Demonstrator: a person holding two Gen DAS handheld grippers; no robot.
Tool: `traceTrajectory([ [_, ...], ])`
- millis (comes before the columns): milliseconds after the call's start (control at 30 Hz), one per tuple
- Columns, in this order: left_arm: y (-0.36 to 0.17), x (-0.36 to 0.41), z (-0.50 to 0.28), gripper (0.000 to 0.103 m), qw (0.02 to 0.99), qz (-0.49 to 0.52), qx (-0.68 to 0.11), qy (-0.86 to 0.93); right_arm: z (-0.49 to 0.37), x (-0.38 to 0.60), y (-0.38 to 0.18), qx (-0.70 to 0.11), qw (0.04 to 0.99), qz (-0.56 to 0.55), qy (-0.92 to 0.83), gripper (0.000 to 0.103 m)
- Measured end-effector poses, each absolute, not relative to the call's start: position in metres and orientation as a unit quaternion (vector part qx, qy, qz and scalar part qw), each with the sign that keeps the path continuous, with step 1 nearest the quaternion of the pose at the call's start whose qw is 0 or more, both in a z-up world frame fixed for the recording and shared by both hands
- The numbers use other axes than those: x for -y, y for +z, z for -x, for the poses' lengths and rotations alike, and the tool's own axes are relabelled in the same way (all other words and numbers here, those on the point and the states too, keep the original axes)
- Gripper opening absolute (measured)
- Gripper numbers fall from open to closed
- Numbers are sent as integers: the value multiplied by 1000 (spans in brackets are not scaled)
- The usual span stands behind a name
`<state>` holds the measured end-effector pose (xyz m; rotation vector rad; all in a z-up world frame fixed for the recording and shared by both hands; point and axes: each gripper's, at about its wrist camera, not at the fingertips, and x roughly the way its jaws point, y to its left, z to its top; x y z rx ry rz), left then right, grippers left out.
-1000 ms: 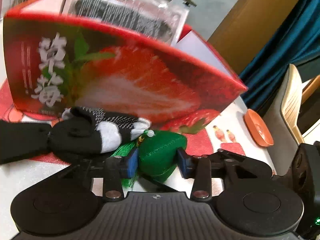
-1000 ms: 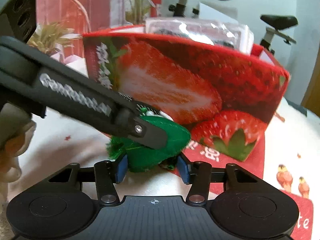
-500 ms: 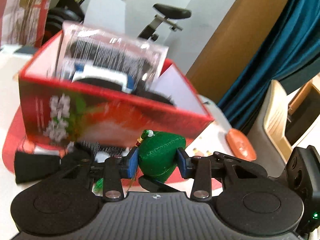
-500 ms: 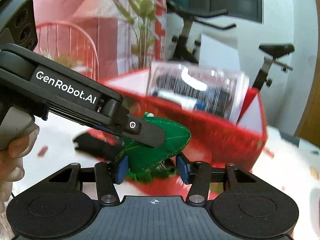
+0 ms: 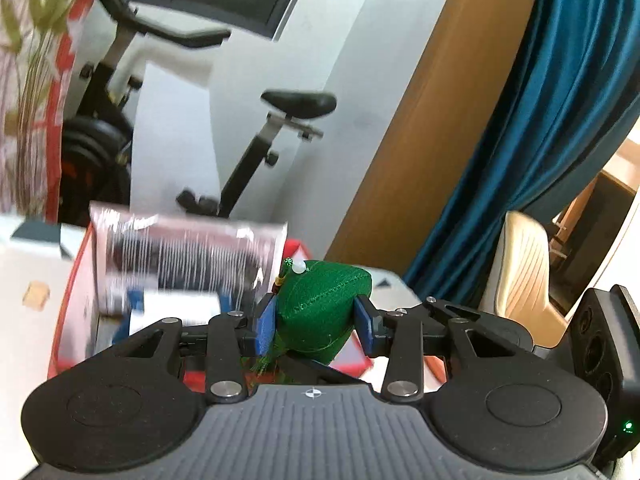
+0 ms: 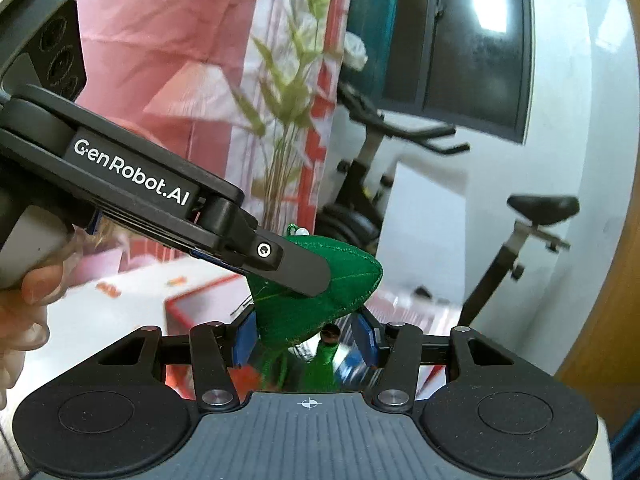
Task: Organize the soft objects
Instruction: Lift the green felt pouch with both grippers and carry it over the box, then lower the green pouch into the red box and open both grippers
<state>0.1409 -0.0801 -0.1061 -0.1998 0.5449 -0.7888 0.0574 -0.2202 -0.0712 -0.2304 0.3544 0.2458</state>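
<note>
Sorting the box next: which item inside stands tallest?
The clear plastic packet, standing upright in the red box; the blue-and-white item lies low before it.

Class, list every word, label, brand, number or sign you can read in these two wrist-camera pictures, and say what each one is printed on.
"GenRobot.AI": white lettering on the black body of the left gripper, seen from the right wrist camera.

Blurred, unreadable: striped print on the clear plastic packet standing in the red cardboard box.

No text: the green stuffed fabric pouch and the right gripper show none.
</note>
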Motion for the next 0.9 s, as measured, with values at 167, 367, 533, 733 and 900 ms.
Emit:
traceTrajectory([
  [167, -85, 92, -164, 45, 885, 107, -242, -383, -86, 231, -50, -154, 972, 138, 114, 47],
  [367, -66, 111, -188, 45, 891, 91, -219, -387, -118, 246, -36, -139, 971, 160, 107, 47],
  [533, -72, 126, -215, 45, 885, 86, -236, -392, -142, 257, -48, -162, 968, 163, 100, 47],
  [733, -103, 144, -245, 46, 875, 78, -282, -385, -162, 272, -87, -207, 962, 149, 99, 47],
  [900, -130, 154, -264, 46, 869, 63, -315, -376, -176, 282, -116, -244, 955, 136, 97, 47],
])
